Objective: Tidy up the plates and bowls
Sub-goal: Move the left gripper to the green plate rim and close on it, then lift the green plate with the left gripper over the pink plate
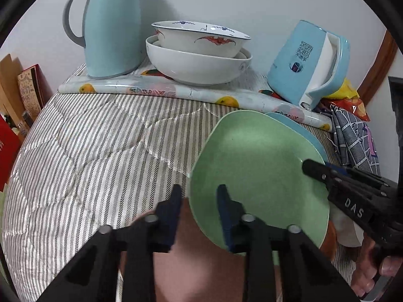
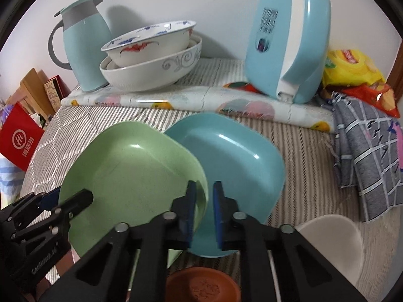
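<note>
A pale green square plate (image 1: 252,163) (image 2: 126,171) is tilted, its far edge overlapping a light blue square plate (image 2: 231,156) (image 1: 297,128) on the striped quilt. My left gripper (image 1: 200,201) is shut on the green plate's left rim, one finger above and one below; in the right wrist view it (image 2: 70,198) clamps that same edge. My right gripper (image 2: 204,201) is shut on the green plate's right rim, and it shows at the right of the left wrist view (image 1: 317,170). A patterned bowl (image 1: 201,37) sits nested in a white bowl (image 1: 199,68) (image 2: 151,73) at the back.
A light blue thermos jug (image 1: 113,30) stands left of the bowls and a blue kettle (image 2: 287,40) leans at the right, both on a fruit-print mat (image 2: 176,100). A terracotta saucer (image 2: 201,287) and a white dish (image 2: 332,239) lie close in front. A checked cloth (image 2: 372,156) lies right.
</note>
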{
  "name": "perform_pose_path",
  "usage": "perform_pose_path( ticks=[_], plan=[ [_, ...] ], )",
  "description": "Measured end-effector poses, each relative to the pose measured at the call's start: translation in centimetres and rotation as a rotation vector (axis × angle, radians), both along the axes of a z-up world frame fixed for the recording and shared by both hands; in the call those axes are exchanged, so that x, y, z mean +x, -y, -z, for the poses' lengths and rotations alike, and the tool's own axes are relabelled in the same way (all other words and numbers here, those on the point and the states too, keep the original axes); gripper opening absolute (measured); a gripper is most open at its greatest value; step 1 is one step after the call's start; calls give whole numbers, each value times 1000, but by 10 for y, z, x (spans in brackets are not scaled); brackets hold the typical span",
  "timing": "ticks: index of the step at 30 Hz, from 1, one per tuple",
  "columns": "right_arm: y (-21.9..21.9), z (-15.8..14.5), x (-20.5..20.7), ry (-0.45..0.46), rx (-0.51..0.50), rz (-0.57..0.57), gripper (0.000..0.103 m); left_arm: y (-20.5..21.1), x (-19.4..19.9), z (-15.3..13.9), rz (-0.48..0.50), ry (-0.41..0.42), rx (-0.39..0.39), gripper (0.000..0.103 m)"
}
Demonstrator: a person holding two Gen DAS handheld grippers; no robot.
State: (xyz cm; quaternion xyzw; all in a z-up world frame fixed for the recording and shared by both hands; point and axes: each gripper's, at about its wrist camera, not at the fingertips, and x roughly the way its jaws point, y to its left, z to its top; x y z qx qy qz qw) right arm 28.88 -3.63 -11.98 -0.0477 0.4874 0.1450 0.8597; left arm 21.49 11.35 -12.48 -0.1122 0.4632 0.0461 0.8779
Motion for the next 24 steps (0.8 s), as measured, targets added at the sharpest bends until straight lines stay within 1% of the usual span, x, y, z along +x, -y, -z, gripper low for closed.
perform_pose_path(
  ticks=[2, 4, 6, 10, 13, 19, 24],
  plan=[
    [-2, 0, -3, 0, -3, -1, 8, -1, 1, 0, 4, -1, -2, 15],
    [-3, -1, -7, 4, -4, 5, 8, -2, 1, 0, 3, -2, 8, 14],
    [-2, -1, -9, 1, 2, 14, 8, -3, 1, -1, 4, -2, 10, 11],
    [-1, -5, -14, -10, 16, 23, 8, -6, -6, -6, 3, 8, 4, 11],
    [-2, -11, -22, 0, 19, 24, 8, -8, -11, -11, 2, 17, 5, 11],
    [-6, -24, -42, 19, 29, 30, 8, -13, -29, -21, 1, 39, 5, 11],
    [-12, -28, -62, 20, 30, 32, 9, -18, -47, -22, -6, 44, 4, 11]
  ],
)
